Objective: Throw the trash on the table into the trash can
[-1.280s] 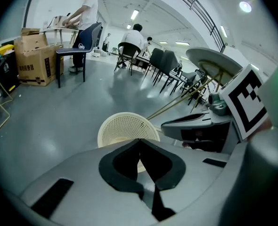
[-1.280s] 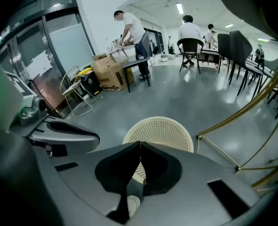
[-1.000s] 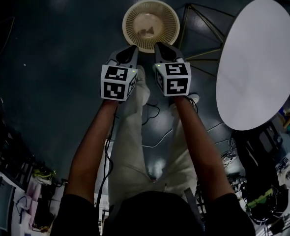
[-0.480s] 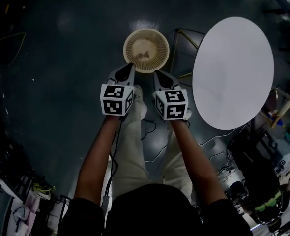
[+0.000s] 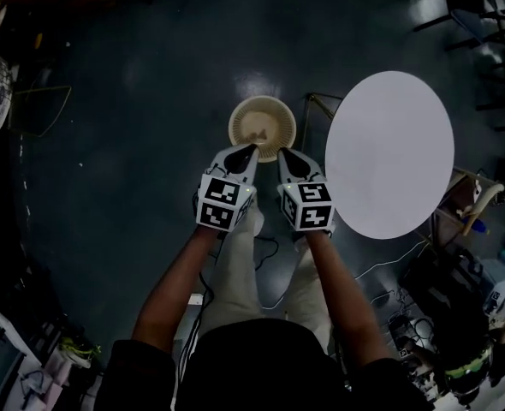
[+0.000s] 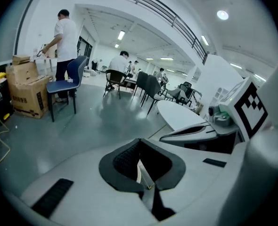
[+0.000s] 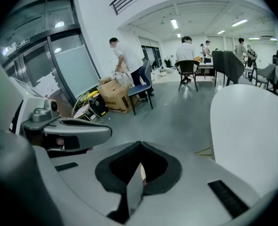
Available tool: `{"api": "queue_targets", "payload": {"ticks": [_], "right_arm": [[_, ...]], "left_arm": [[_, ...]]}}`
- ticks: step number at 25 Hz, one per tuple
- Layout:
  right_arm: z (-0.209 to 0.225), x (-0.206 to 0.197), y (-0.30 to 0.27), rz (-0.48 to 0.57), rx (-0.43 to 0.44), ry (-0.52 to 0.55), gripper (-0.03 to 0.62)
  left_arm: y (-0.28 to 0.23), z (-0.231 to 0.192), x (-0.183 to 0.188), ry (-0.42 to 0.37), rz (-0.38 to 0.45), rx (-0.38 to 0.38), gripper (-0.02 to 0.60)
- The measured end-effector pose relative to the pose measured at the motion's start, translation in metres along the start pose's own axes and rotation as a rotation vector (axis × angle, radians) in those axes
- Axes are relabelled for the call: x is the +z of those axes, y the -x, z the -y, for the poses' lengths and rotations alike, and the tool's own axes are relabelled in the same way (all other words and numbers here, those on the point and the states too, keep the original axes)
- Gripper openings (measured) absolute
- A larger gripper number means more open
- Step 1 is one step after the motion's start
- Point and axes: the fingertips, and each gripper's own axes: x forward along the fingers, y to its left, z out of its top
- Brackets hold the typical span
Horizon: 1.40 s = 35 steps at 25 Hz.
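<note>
A round beige trash can (image 5: 261, 125) stands on the dark floor, and a few brownish scraps lie at its bottom. To its right is the round white table (image 5: 389, 157), whose top is bare. My left gripper (image 5: 249, 150) and right gripper (image 5: 285, 154) hang side by side over the can's near rim. Both are shut, with nothing between the jaws. In the left gripper view the left gripper (image 6: 139, 140) has its jaws closed together, with the right gripper (image 6: 209, 132) beside it and the table (image 6: 181, 114) behind. The right gripper (image 7: 140, 143) is closed too, next to the left gripper (image 7: 66, 126).
A thin wire frame (image 5: 318, 110) stands between can and table. Cables (image 5: 265, 251) trail over the floor near my legs. Clutter and bags (image 5: 454, 315) fill the lower right. Farther off are chairs (image 6: 63, 86), cardboard boxes (image 6: 28, 91) and several people (image 7: 127, 60).
The head view has pulled back, so the can and the table look smaller. Both grippers stay shut and side by side at the can's near rim.
</note>
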Motion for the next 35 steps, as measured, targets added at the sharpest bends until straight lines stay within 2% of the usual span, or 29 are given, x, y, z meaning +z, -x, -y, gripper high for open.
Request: {"api": "queue_targets", "payload": {"ticks": [2,7,11,14,19,35], "right_arm": [[-0.012,0.014,0.009,0.021,-0.002,-0.004,0.02],[-0.035,0.041,0.046,0.057,0.015,0.066,0.02],[-0.034,0.061,0.079,0.109,0.018,0.061,0.02],[-0.019,0.066,0.101,0.152,0.009,0.053,0.02],[0.006,0.065,0.148,0.201,0.003,0.039,0.02],[0.015,0.054,0.344,0.367,0.022,0.102,0.02]], "left_arm": [[0.012,0.001,0.015,-0.05,0.011,-0.01,0.015],[0.037,0.019,0.045,-0.133,0.022,-0.01,0.015],[0.054,0.042,0.069,-0.214,0.061,-0.015,0.015],[0.056,0.067,0.076,-0.255,0.079,-0.02,0.015],[0.06,0.117,0.08,-0.257,0.107,-0.028,0.015],[0.148,0.301,0.103,-0.292,0.273,-0.032,0.015]]}}
